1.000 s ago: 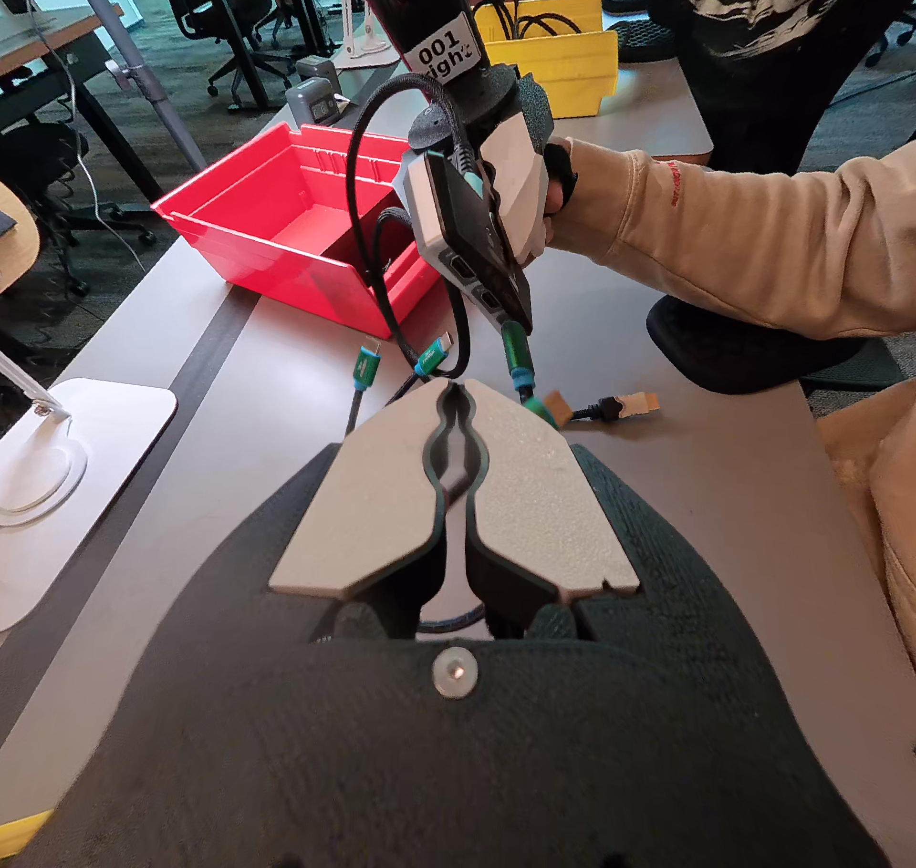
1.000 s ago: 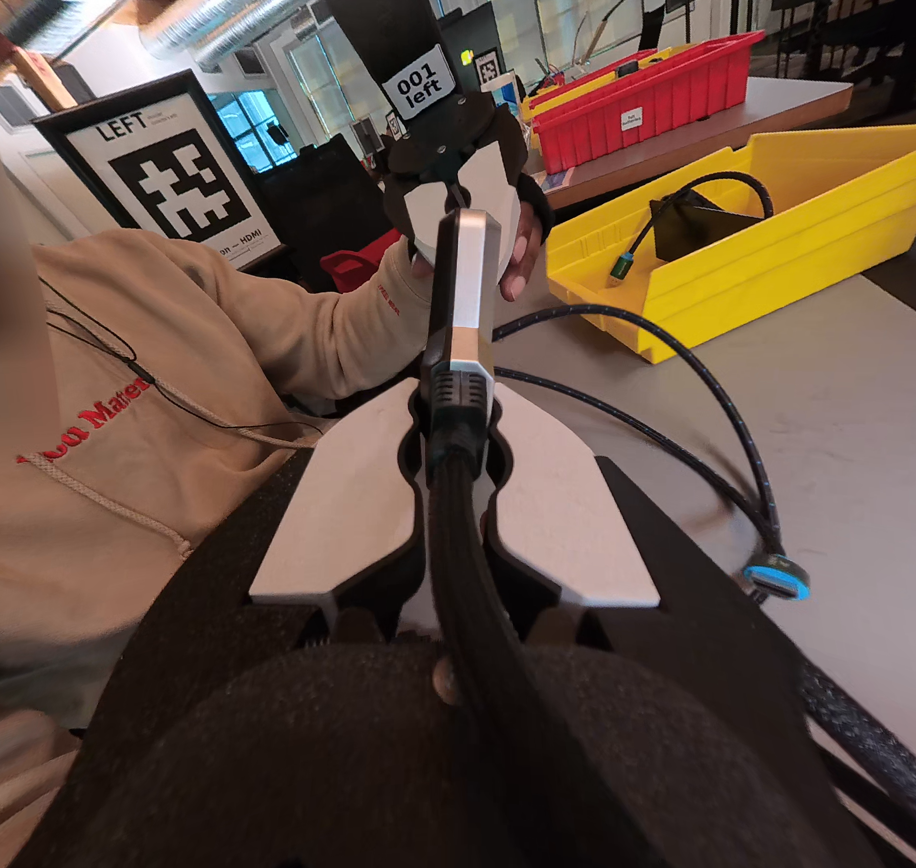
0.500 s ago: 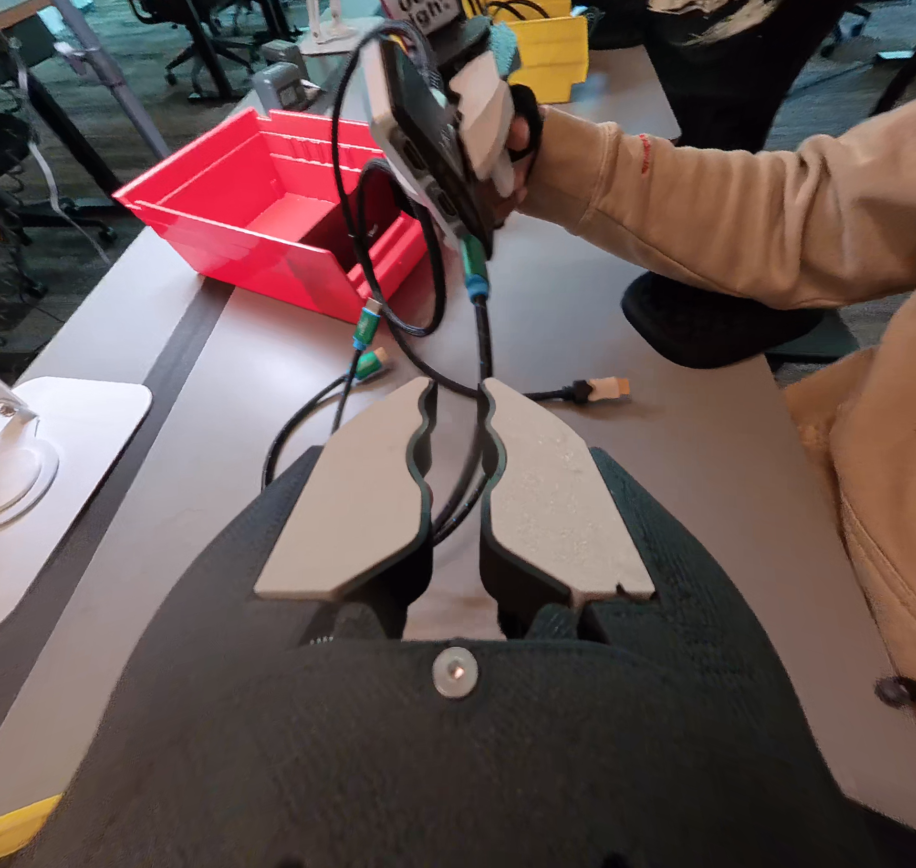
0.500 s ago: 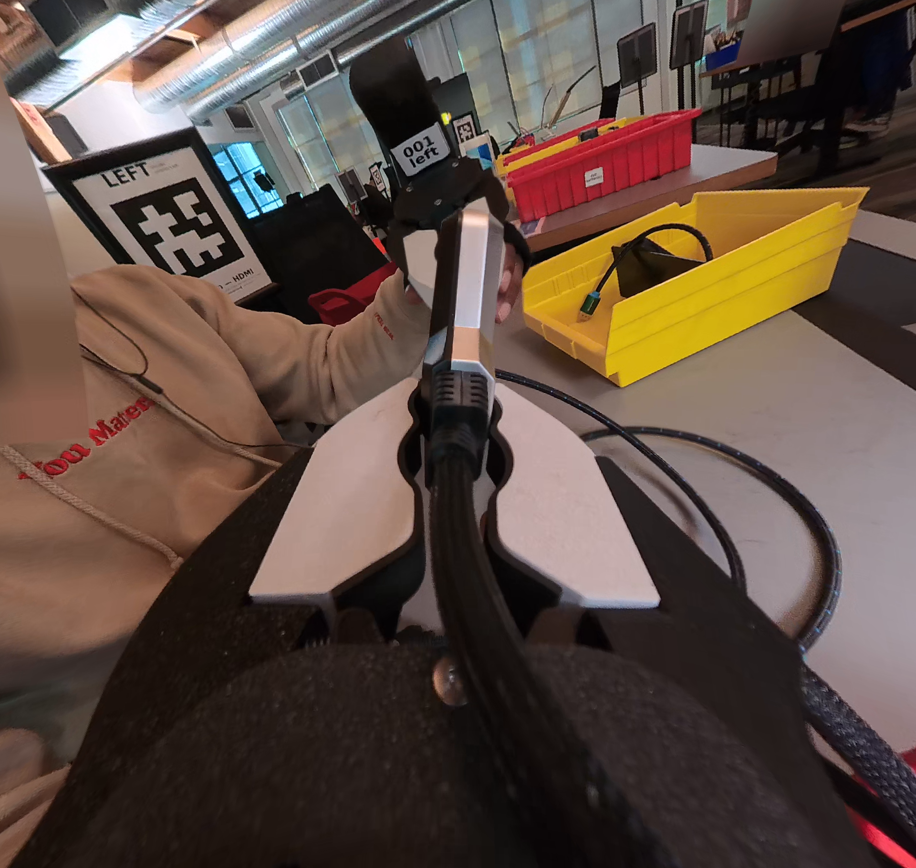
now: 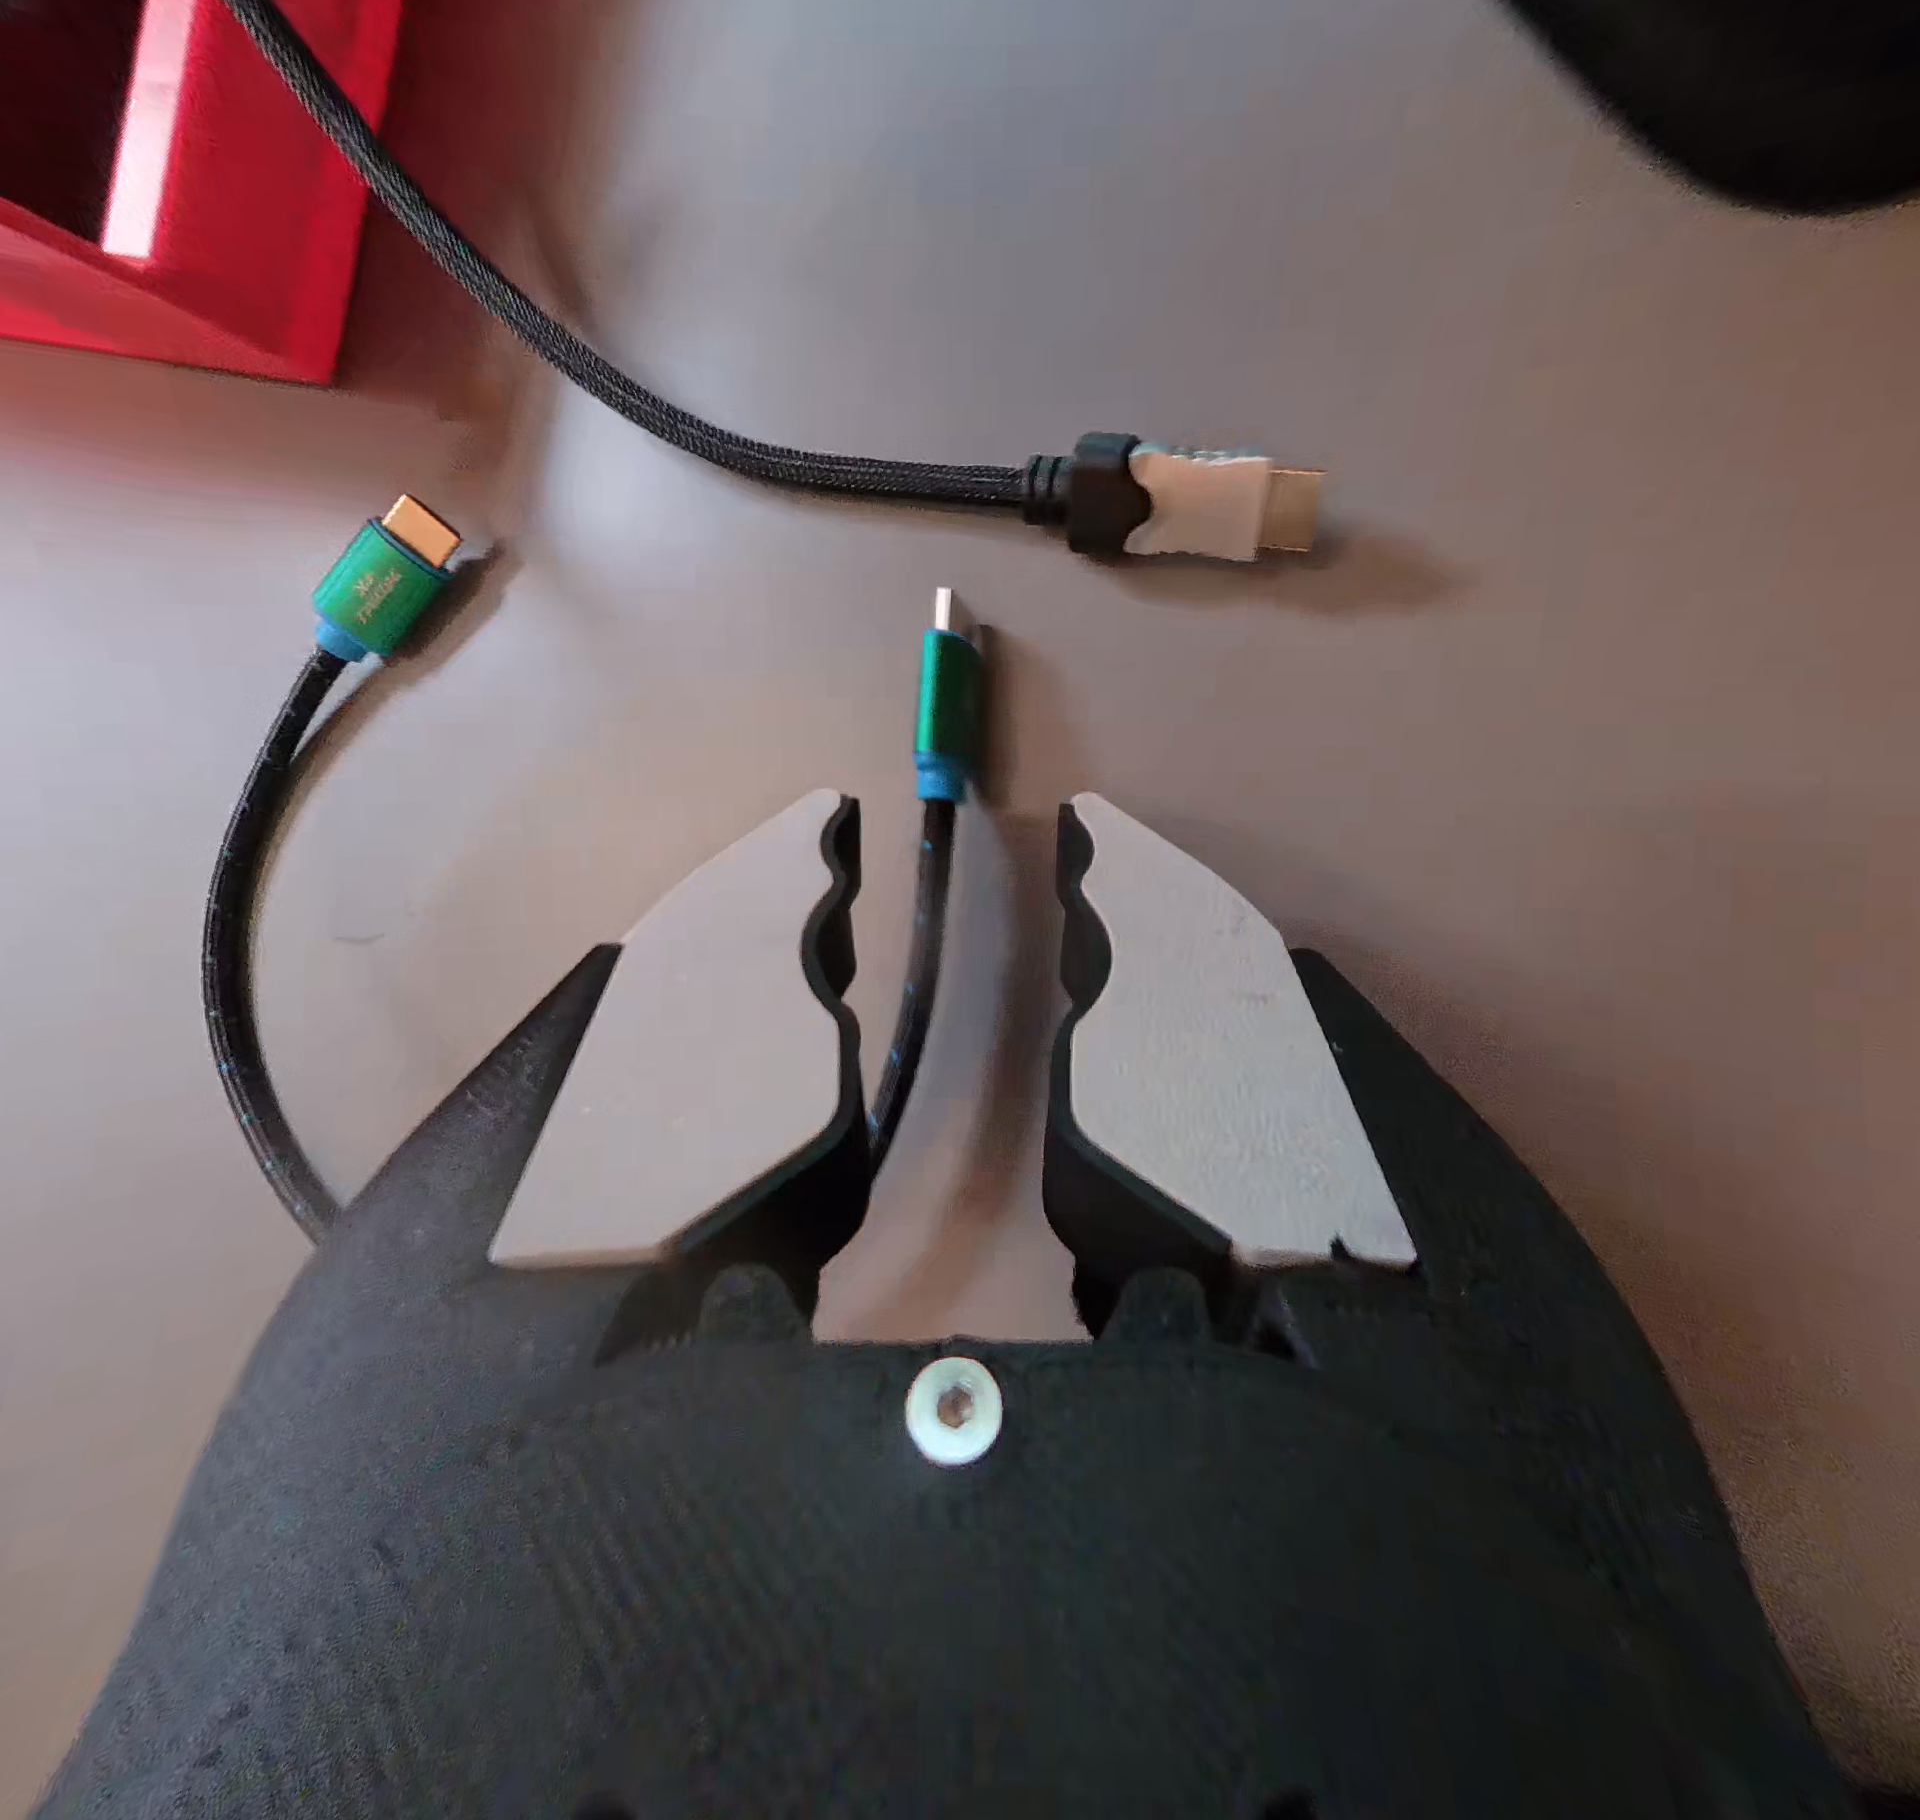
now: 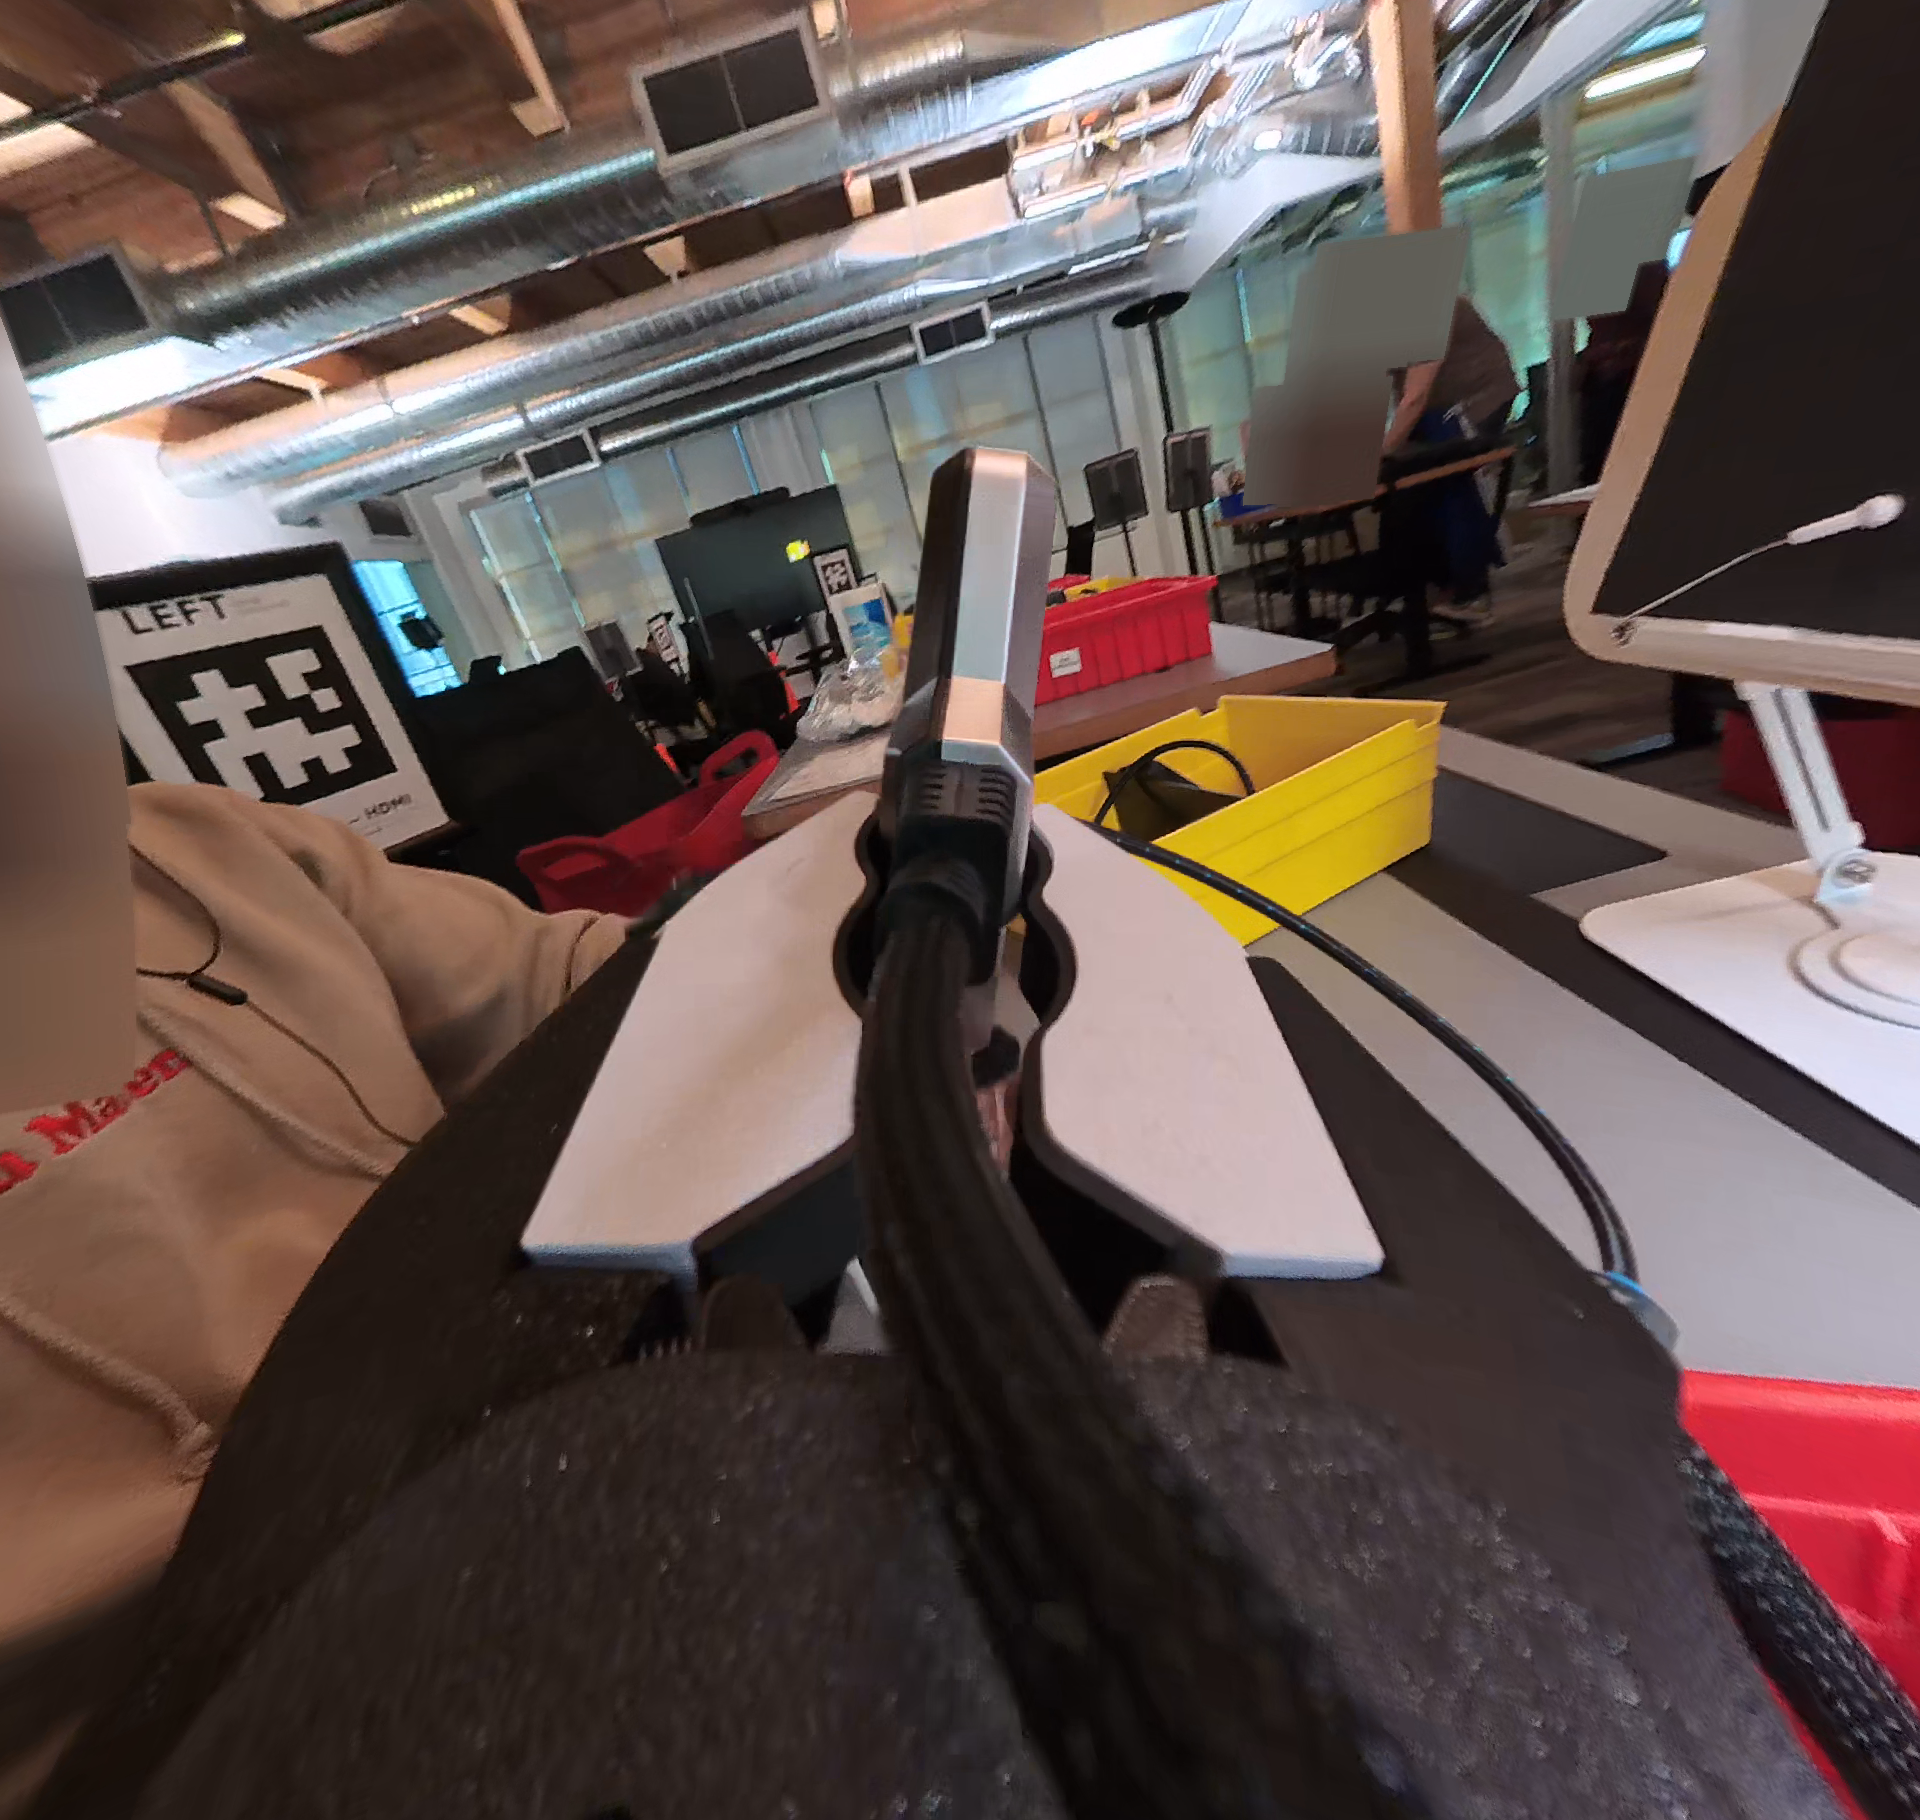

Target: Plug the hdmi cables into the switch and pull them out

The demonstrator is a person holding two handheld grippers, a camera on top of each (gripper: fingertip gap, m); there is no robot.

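Grey matte tabletop (image 5: 1455,835) fills the left wrist view, and on it lie the loose ends of the task. At the heart of things is the slim dark-and-silver HDMI switch box (image 6: 982,627), held edge-on and upright in the air by the right gripper (image 6: 951,913), whose pale fingers are pressed in on its lower end, where a thick black ribbed cable plug (image 6: 951,804) enters it. Holding the box aloft this way likely keeps its ports reachable for the other hand, though the ports themselves cannot be seen from this angle.

Down on the table, the left gripper (image 5: 956,825) has its claw spread wide, pinching nothing. A black braided cable with a narrow green metal plug (image 5: 948,700) runs through the gap between the fingers, the plug lying on its edge just beyond the tips; it looks freshly set down, free of the switch. To its left a second green-shelled plug with a gold tip (image 5: 390,581) lies flat, its cable curving back under the gripper body. It carries small gold lettering, too fine to matter here. Farther off, a silver-and-black plug on thicker braid (image 5: 1184,513) points right, its cable trailing towards the red plastic bin (image 5: 239,212).

Beyond the switch stand a yellow plastic bin (image 6: 1340,794) holding a dark cable, a white monitor stand (image 6: 1797,929), and a framed black-and-white marker board (image 6: 260,700) bearing printed text.
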